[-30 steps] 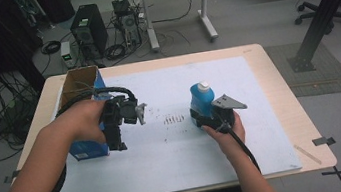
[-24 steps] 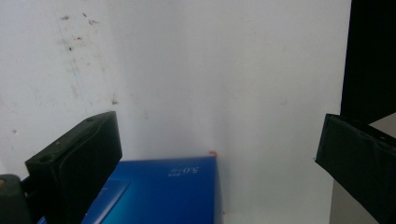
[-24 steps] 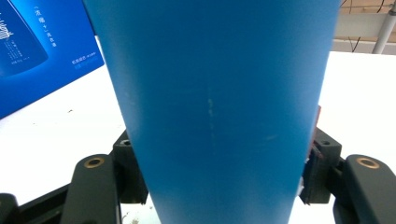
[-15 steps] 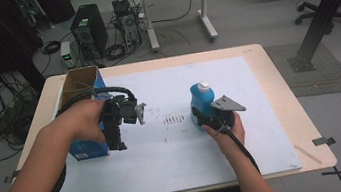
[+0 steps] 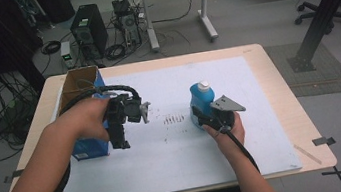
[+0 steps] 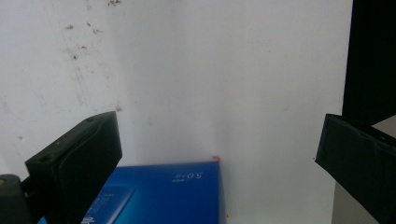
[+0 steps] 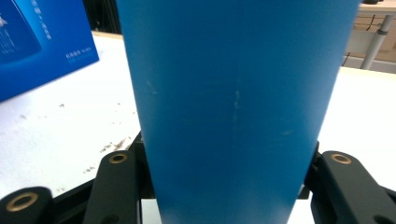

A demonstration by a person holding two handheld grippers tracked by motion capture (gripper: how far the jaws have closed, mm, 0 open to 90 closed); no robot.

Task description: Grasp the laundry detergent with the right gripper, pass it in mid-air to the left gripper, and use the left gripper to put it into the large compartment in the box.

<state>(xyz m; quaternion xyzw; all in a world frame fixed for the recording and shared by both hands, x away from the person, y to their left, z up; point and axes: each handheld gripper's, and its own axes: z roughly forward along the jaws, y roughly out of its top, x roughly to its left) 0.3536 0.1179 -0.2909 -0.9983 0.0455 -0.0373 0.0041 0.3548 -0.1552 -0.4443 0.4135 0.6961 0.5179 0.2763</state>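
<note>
Blue bottle upright, clamped in right tongs, just closed; left tongs open above blue box.

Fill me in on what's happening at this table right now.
A person works at a white-covered table with a gripper in each hand. The right gripper has just been closing its jaws and now clamps a blue bottle that stands upright on the table. The left gripper hangs open above the table beside an open blue box, touching nothing.
</note>
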